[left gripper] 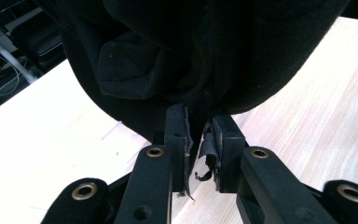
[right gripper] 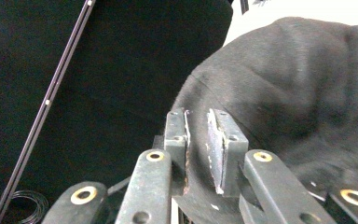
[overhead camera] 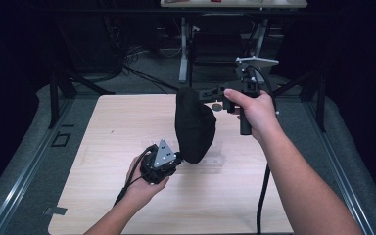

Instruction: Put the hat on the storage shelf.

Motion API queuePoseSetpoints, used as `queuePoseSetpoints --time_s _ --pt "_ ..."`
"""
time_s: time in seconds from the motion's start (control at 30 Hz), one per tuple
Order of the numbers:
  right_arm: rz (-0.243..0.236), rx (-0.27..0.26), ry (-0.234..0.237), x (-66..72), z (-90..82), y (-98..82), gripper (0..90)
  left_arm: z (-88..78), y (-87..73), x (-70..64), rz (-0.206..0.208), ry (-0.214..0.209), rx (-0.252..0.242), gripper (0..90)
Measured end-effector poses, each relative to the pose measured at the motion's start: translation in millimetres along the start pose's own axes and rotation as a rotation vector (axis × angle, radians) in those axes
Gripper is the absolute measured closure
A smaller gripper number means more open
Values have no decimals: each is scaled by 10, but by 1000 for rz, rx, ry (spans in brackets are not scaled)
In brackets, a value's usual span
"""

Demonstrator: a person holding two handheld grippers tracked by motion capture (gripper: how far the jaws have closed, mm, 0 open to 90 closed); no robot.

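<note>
Fingers of the left gripper (overhead camera: 176, 160) pinch the black cloth's (overhead camera: 194, 128) bottom edge; the right gripper (overhead camera: 199, 95) clamps its top, above bare bench (overhead camera: 127, 122).

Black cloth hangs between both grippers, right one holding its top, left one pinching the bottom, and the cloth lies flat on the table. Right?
Not quite. The black cloth does not lie flat: the high view shows it hanging above the table, lifted by the right gripper at its top. The left gripper does pinch its bottom edge, as the left gripper view shows.
</note>
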State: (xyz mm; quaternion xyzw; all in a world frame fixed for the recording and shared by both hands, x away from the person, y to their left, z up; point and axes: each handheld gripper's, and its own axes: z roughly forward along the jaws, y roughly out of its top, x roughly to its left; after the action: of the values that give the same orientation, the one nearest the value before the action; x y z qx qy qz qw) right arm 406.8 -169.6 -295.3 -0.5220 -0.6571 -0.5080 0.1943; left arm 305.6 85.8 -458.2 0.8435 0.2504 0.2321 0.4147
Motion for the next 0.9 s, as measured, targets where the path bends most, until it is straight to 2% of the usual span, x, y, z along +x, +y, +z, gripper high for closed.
queuePoseSetpoints --time_s 0.23,0.33,0.43,0.6,0.77,0.9 --pt "-5 -3 -11 -26 -101 -37 771 -24 -43 54 -15 15 -3 819" --pt "-4 -5 -19 -57 -130 -51 771 -37 -67 86 -6 29 8 835" --pt "2 -8 -23 -94 -177 -60 771 -53 -116 128 -29 36 6 845" --pt "9 -22 -32 -148 -248 -72 772 -60 -185 176 -43 41 17 837" --pt "13 -28 -35 -182 -303 -90 771 -6 -321 211 -56 54 53 818" --pt "14 -21 -41 -206 -322 -107 771 -15 -398 229 -86 59 38 813"
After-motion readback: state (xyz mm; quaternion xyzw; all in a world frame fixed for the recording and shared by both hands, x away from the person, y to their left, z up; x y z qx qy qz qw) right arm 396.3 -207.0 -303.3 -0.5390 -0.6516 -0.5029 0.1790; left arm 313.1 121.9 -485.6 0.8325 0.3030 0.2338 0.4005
